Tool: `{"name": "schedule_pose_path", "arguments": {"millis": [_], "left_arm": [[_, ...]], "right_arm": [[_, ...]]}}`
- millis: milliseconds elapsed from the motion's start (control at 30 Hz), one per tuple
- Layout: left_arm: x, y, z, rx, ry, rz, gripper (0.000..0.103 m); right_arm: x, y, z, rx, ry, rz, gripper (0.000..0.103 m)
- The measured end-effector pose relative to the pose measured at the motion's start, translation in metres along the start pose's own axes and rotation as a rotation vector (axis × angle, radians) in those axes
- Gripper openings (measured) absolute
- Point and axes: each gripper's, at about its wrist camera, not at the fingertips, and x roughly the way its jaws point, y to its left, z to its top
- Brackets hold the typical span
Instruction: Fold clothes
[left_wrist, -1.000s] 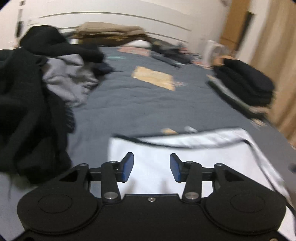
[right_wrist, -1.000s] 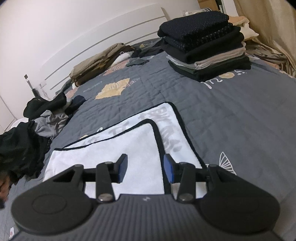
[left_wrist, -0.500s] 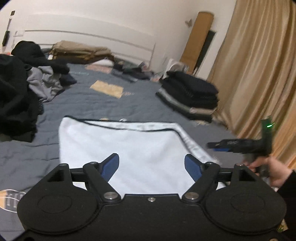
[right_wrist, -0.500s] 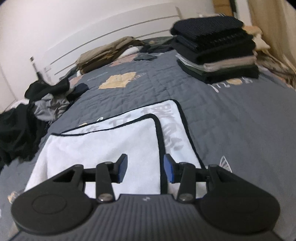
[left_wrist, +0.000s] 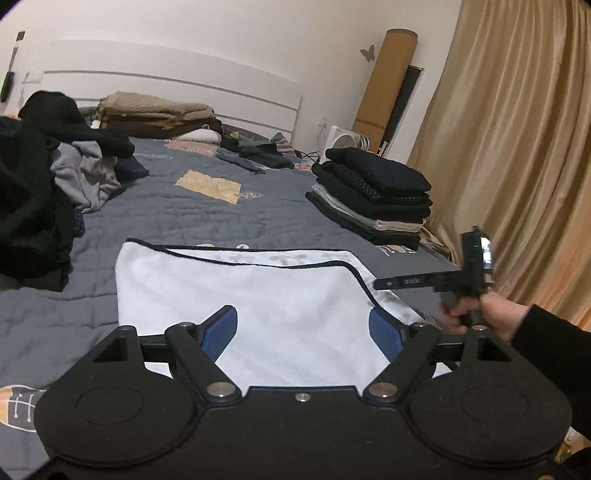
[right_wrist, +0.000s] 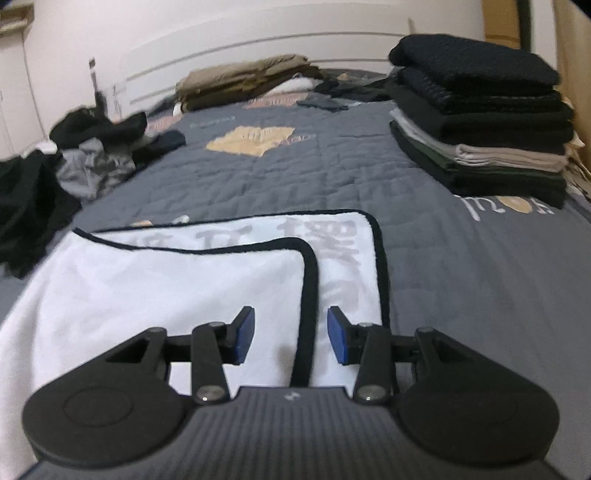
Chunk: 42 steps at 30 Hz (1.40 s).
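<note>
1. Dim, warm indoor light; the white towel (left_wrist: 280, 299) is the brightest area, without glare.
2. Left wrist view is sharp, though fisheye bends its edges.
3. Right wrist view is motion-blurred throughout; corners darken.

A home bedroom: quilted bed (left_wrist: 258, 221), white headboard (left_wrist: 177, 85), gold curtains (left_wrist: 517, 147), clothes piles (right_wrist: 480, 122).

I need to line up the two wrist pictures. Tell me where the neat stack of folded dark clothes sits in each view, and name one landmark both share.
Left wrist view: the stack of folded dark clothes sits right of centre, beside the curtain.
Right wrist view: the stack fills the upper right.
Shared landmark: the tan patch on the grey quilt, left of the stack.
</note>
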Motion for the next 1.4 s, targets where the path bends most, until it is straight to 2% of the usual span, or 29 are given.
{"name": "schedule_pose_path", "arguments": {"millis": [233,433,533,567,633,833,1000,1100,1233,1333,1400], "left_arm": [[0.002,0.007,-0.006,0.004,0.017,0.032,0.078],[0.001,0.011,-0.006,0.0,0.013,0.047,0.078],[0.001,0.015,-0.006,-0.012,0.01,0.056,0.078],[0.001,0.015,-0.006,-0.015,0.012,0.058,0.078],[0.001,0.016,-0.006,-0.018,0.013,0.062,0.078],[0.0,0.018,-0.005,-0.027,0.009,0.061,0.078],[0.0,0.023,-0.006,-0.032,0.008,0.072,0.078],[0.0,0.027,-0.006,-0.04,0.004,0.078,0.078],[0.001,0.032,-0.006,-0.047,0.01,0.083,0.078],[0.003,0.031,-0.008,-0.04,0.026,0.083,0.078],[0.005,0.028,-0.008,-0.028,0.033,0.081,0.078]], "right_arm": [[0.043,-0.016,0.01,0.033,0.008,0.014,0.042],[0.062,-0.009,0.022,-0.032,0.007,0.029,0.039],[0.063,-0.002,0.025,-0.062,0.008,0.06,0.021],[0.065,0.001,0.028,-0.076,0.019,0.061,0.004],[0.066,0.003,0.03,-0.093,0.025,0.065,0.003],[0.048,-0.015,0.049,-0.033,-0.082,0.014,0.001],[0.05,-0.021,0.07,-0.076,-0.105,-0.087,0.001],[0.054,-0.032,0.084,-0.049,-0.127,-0.17,0.001],[0.068,-0.046,0.096,-0.035,-0.096,-0.216,0.001],[0.088,-0.046,0.091,-0.064,-0.011,-0.228,0.002],[0.089,-0.044,0.085,-0.075,-0.002,-0.252,0.007]]}}
